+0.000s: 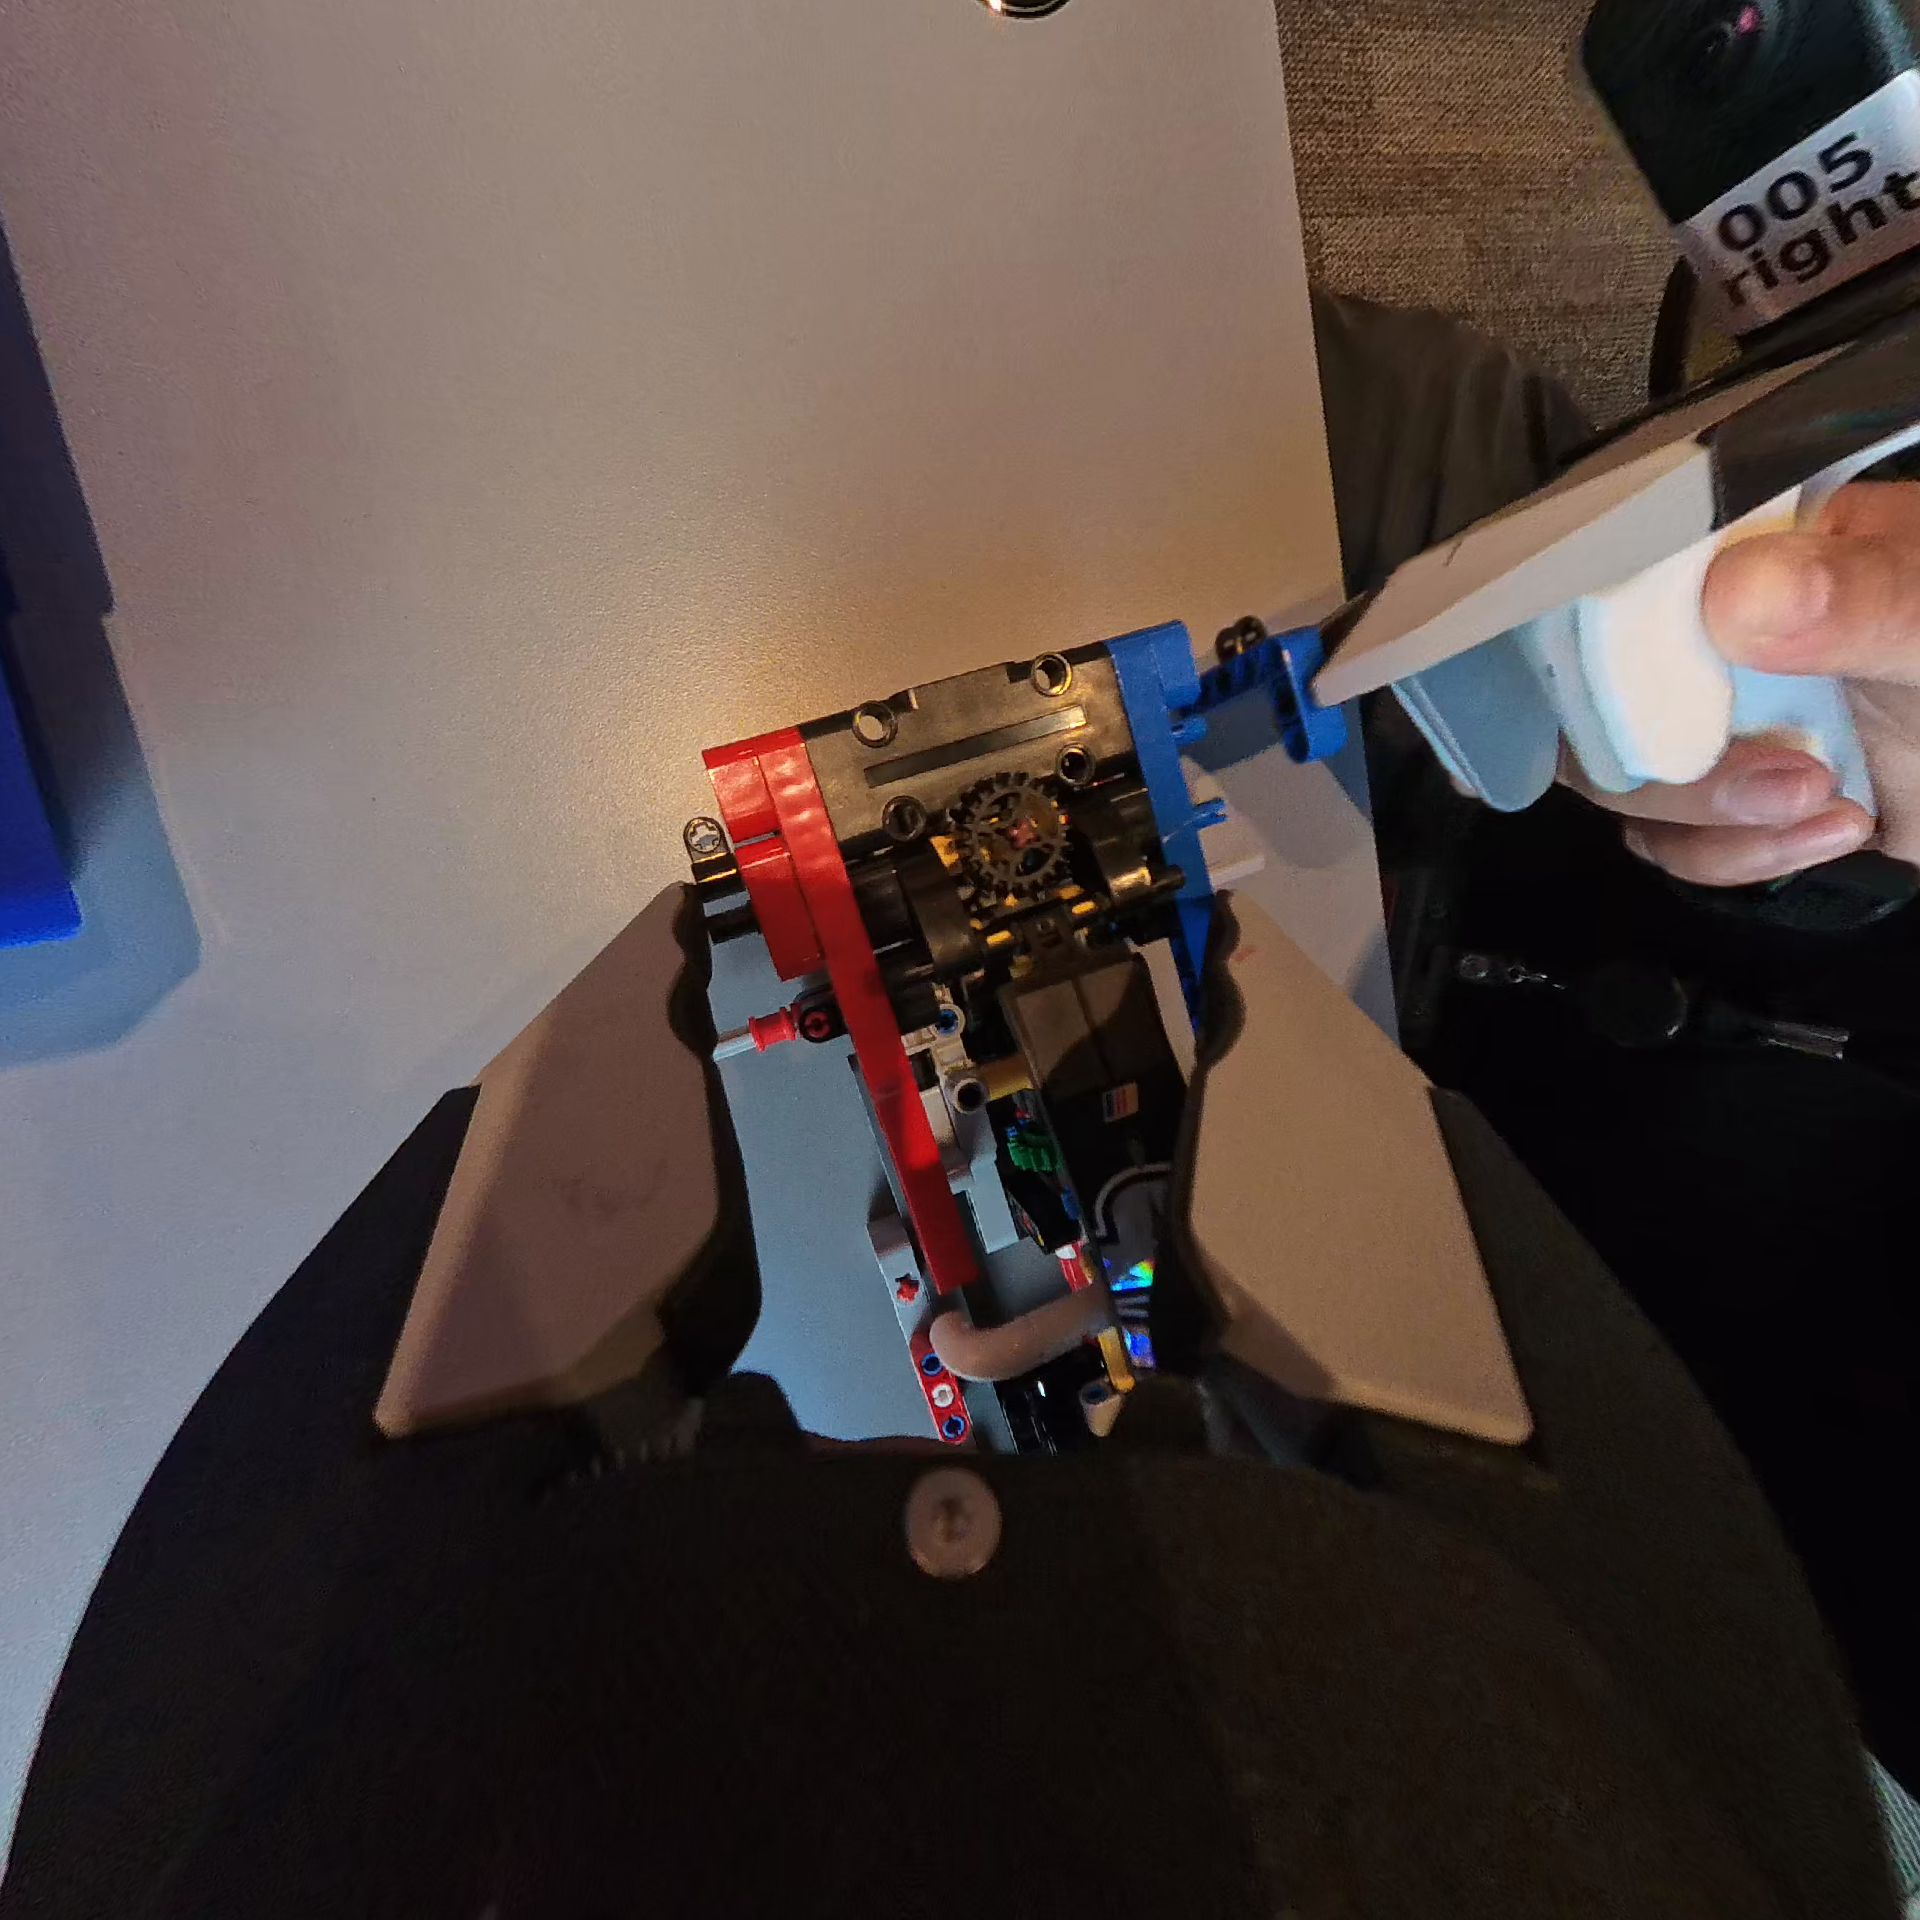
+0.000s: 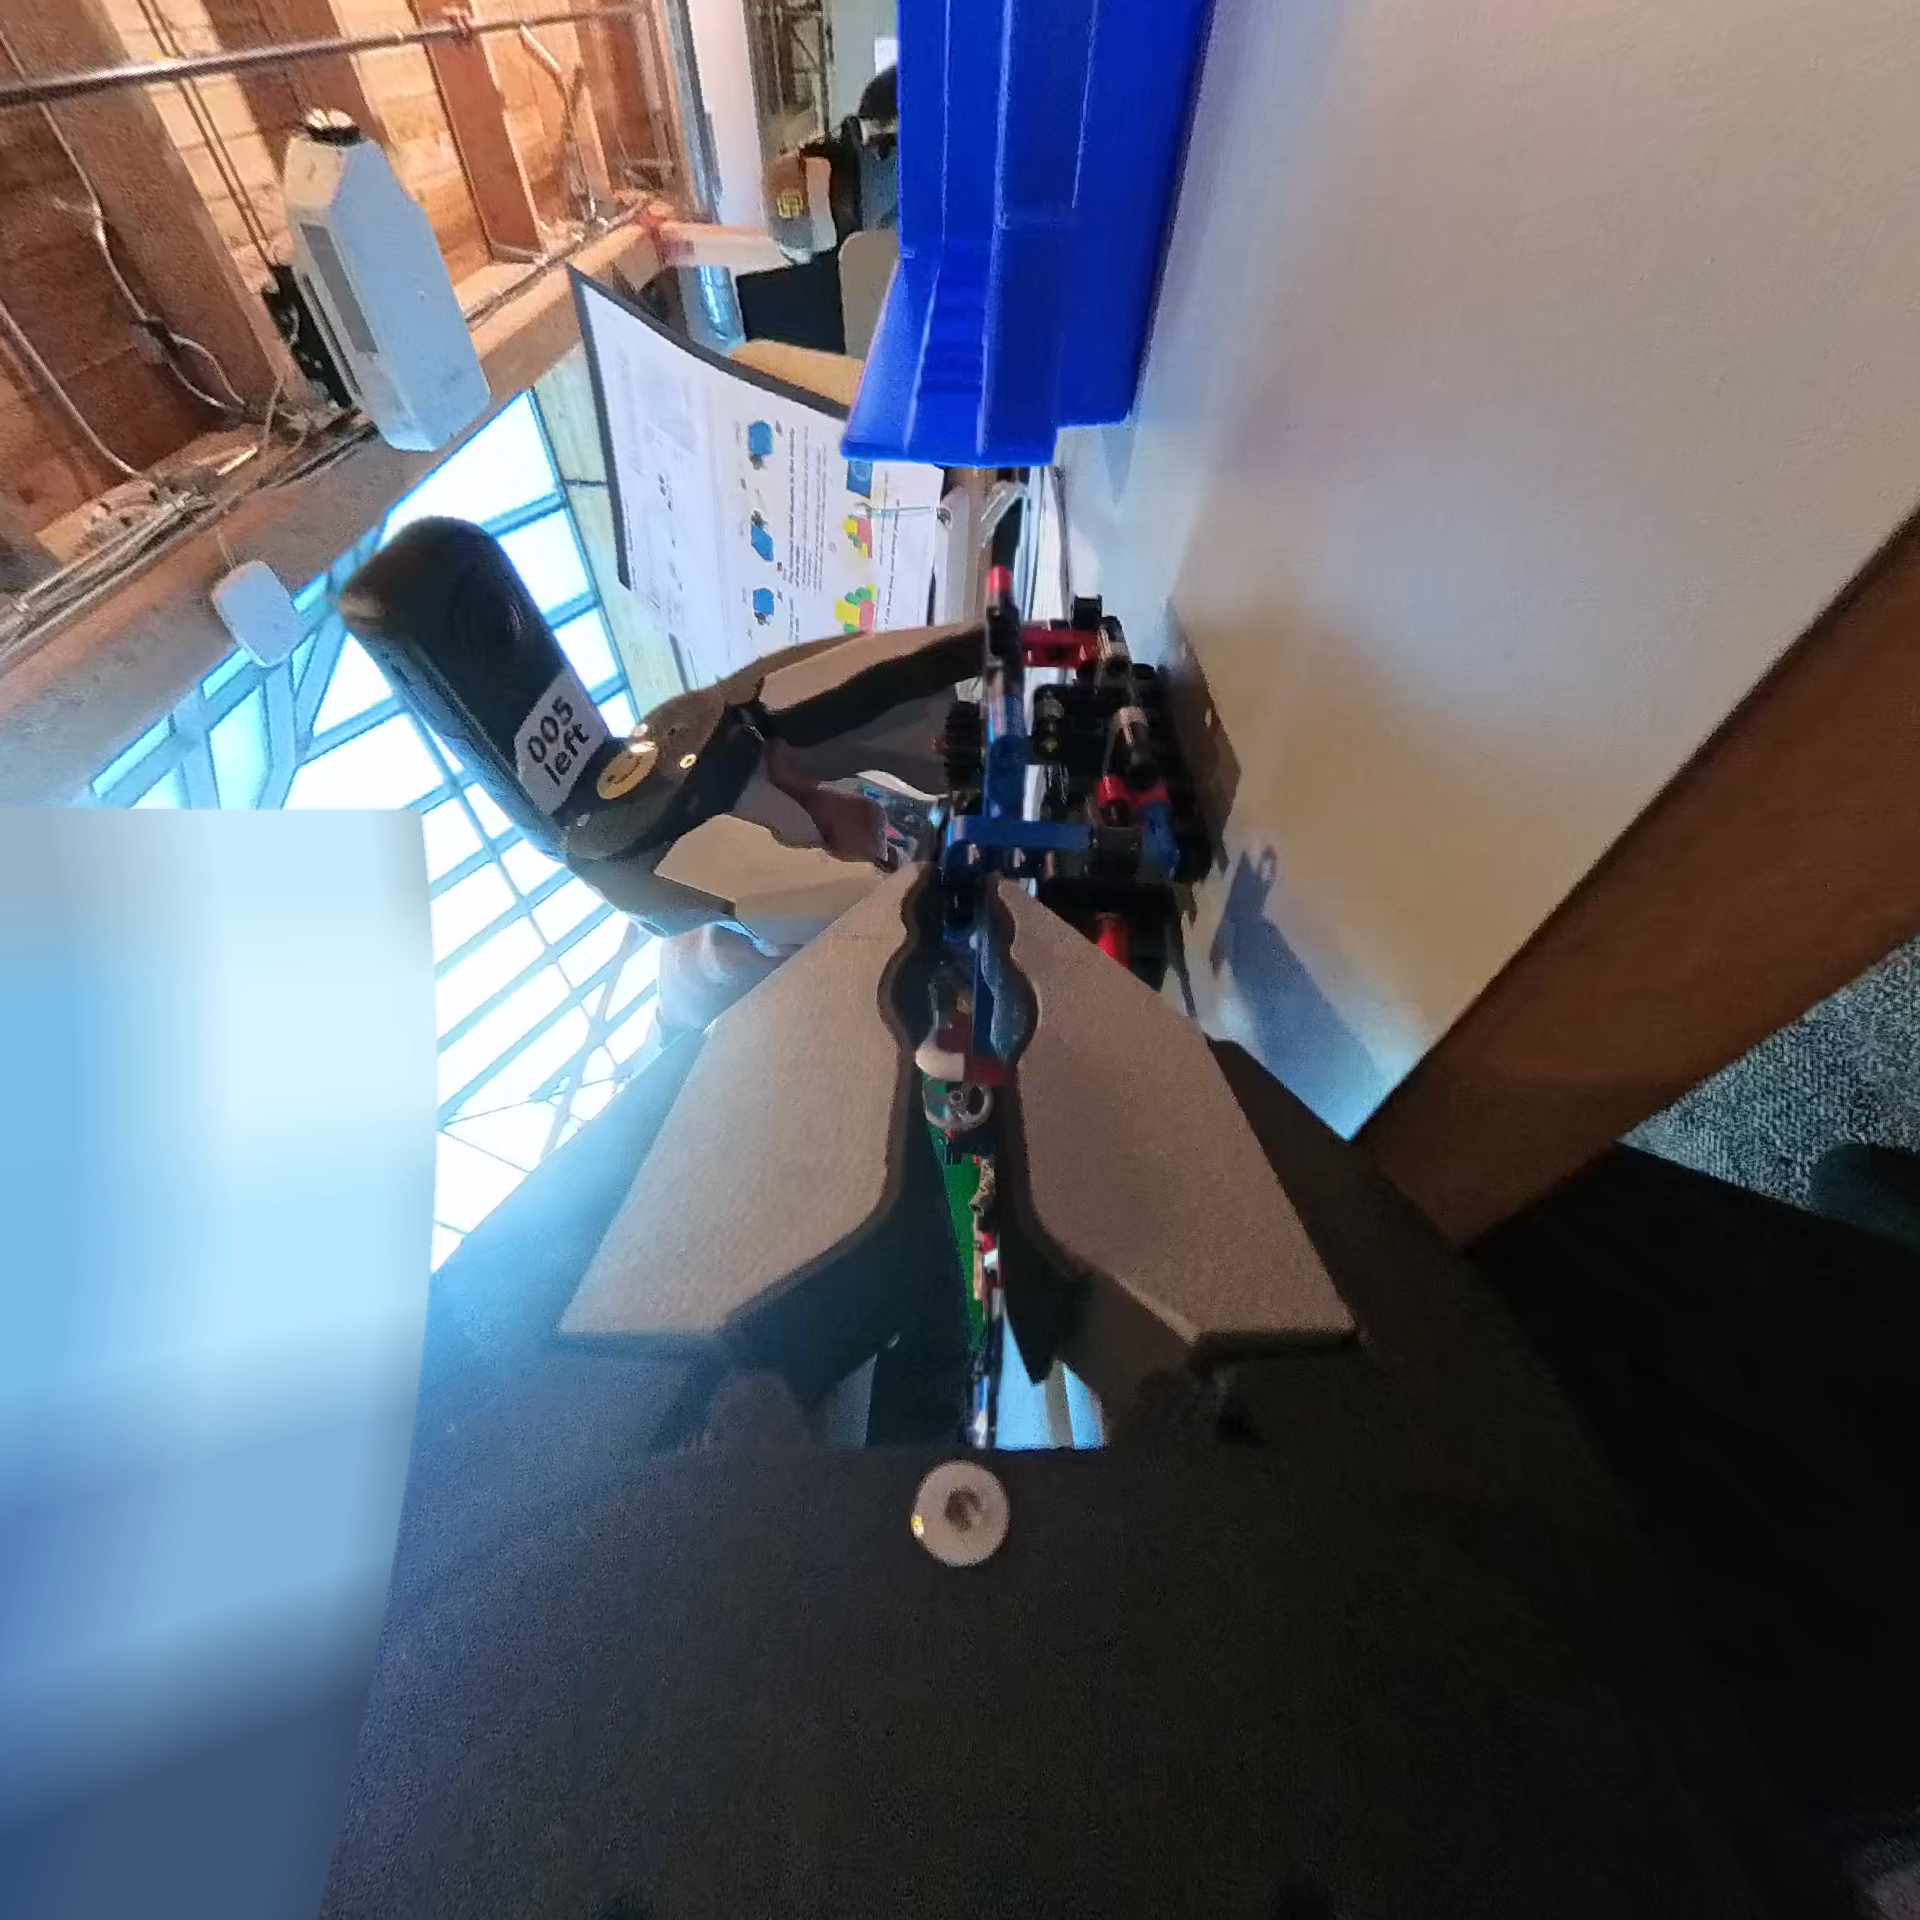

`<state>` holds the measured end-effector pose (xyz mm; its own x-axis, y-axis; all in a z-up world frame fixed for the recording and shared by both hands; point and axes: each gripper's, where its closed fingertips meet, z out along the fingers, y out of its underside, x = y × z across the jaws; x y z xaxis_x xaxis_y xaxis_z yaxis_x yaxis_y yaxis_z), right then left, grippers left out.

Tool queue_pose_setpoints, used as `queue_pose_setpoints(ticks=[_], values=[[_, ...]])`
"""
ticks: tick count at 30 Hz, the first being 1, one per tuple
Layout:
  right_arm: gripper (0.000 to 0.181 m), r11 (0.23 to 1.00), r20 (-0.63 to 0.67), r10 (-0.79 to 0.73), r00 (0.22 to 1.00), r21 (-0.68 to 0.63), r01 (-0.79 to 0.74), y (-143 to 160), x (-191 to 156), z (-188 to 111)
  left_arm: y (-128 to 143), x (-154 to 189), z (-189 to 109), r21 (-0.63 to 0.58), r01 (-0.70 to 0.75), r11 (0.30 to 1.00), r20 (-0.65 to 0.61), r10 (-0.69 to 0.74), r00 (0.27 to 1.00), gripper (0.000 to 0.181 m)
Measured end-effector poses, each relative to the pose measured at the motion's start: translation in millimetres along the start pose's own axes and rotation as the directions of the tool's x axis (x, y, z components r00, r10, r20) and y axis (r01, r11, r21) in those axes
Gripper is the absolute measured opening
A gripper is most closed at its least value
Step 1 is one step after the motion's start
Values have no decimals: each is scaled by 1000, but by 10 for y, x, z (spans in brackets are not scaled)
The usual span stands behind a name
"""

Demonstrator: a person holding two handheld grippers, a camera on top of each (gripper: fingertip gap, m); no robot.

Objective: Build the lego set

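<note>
White table (image 1: 623,364), blue bin (image 2: 1018,229), manual (image 2: 748,499)

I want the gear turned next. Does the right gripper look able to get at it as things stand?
Probably not yet. The right gripper is shut on the blue connector at the model's side, so it would have to let go first. The gear itself faces up, uncovered, between the left gripper's fingers.
</note>
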<state>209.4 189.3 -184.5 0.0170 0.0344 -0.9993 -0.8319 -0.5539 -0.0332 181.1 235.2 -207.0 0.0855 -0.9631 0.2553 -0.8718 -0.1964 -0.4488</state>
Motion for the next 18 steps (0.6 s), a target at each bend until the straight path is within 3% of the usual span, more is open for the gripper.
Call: queue_pose_setpoints(ticks=[18], values=[[4, 1000, -10, -22, 1000, 7, 22, 21, 65, 132, -23, -6, 4, 8, -10, 1000, 3, 10, 1000, 94]])
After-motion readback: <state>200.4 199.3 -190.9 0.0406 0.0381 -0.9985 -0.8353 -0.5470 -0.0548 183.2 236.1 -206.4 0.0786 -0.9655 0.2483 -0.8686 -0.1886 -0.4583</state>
